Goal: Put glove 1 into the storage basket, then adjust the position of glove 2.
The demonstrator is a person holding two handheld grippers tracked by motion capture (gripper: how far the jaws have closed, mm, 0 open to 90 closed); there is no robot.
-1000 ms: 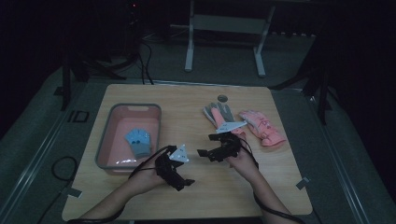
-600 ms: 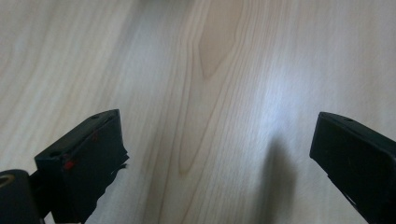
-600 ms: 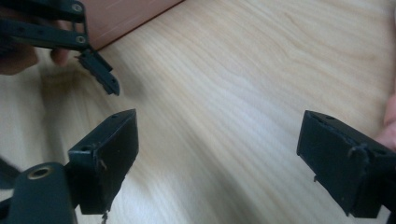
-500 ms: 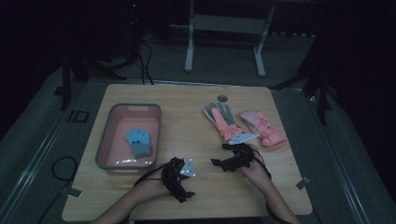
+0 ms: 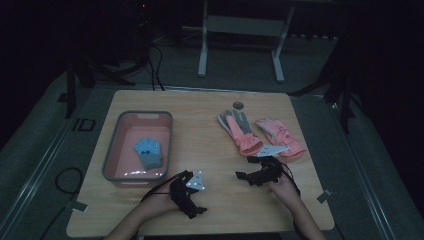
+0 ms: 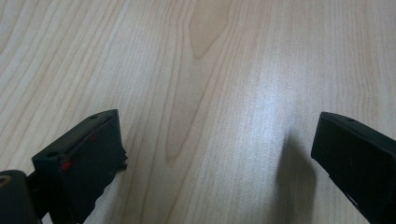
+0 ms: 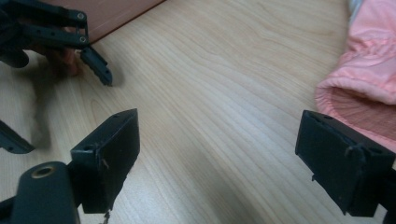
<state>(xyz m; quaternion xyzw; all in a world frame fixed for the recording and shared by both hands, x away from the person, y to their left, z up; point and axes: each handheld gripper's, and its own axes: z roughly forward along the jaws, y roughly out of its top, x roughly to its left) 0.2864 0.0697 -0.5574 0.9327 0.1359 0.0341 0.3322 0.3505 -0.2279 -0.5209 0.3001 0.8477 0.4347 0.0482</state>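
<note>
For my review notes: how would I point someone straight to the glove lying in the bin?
Start at the wooden table and find the pink bin on its left half. Inside it, toward the near right, lies a small blue glove. It is the one blue glove and the one in the bin; the two pink gloves lie loose on the table's right half.

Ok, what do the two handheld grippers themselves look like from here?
Both are black. The left gripper and right gripper each carry a pale grey three-cornered plate on top and trail a thin dark cable. Up close, each has two blocky black jaws with small screw holes; the left gripper's jaw shows tiny red marks. Forearms look bare, no sleeves visible.
</note>
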